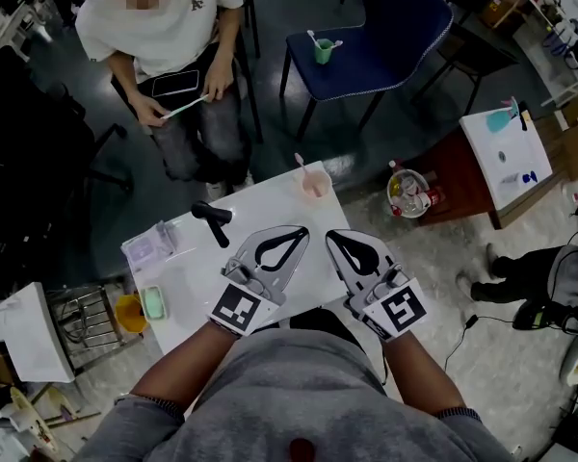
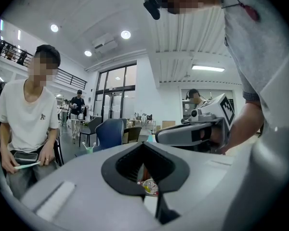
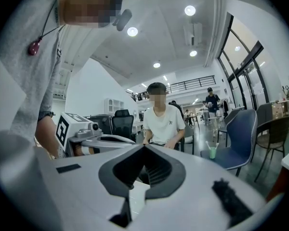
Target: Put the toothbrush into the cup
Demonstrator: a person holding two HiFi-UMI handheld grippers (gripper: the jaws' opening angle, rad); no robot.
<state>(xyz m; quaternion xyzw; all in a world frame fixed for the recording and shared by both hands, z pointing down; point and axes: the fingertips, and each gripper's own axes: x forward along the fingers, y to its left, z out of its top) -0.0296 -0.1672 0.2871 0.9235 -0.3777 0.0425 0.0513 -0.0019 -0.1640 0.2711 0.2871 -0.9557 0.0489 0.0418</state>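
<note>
Far left, a seated person holds a pale green toothbrush (image 1: 185,107). Over the near edge of the white table (image 1: 188,277), the left gripper (image 1: 304,229) hovers, jaws clenched on nothing. A pink toothbrush (image 1: 300,164) stands in the pink cup (image 1: 316,183) at the table's far right corner. Just right, the right gripper (image 1: 330,233) is likewise clenched and empty

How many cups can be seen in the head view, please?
2: a pink cup on the white table, a green cup on the blue chair. Others may be hidden.
</note>
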